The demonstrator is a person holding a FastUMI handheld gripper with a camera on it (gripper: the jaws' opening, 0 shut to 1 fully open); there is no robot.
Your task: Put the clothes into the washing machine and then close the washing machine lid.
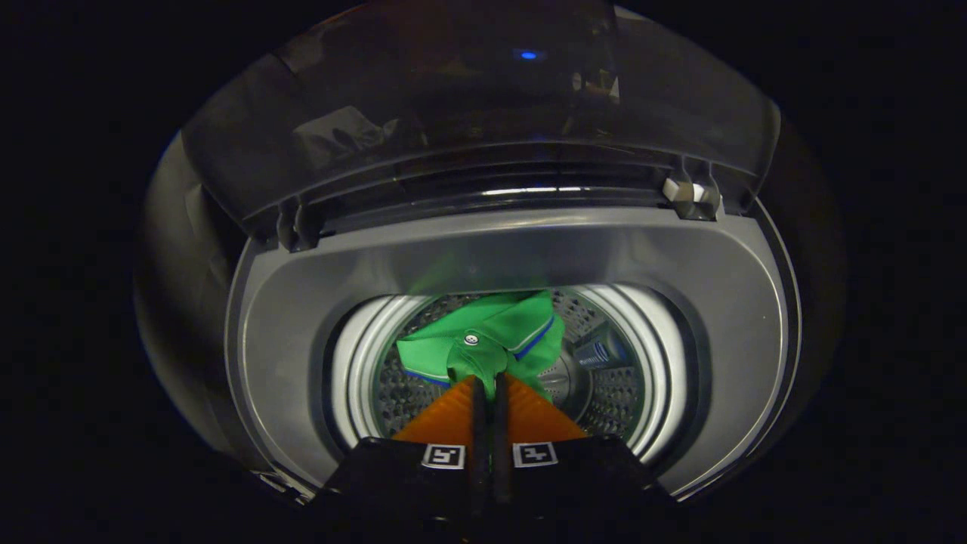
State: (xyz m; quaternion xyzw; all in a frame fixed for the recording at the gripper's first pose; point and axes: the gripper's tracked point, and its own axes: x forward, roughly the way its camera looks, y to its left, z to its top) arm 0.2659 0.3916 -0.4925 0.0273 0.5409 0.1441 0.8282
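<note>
- Gripper [491, 381]: its 2 fingers are pressed nearly together, clamped on a fold of the green polo shirt with blue-and-white trim [483, 336], which bunches just past the fingertips.
- Shirt position: it hangs from the fingers over the mouth of the perforated steel drum [604, 393], with its collar and 1 small button facing up; whether any of it touches the drum wall, I cannot tell.
- Grey top-loading washing machine [287, 355]: its broad grey rim surrounds the round drum opening.
- Dark translucent lid [453, 128]: raised upright beyond the opening, hinged at the rear edge.
</note>
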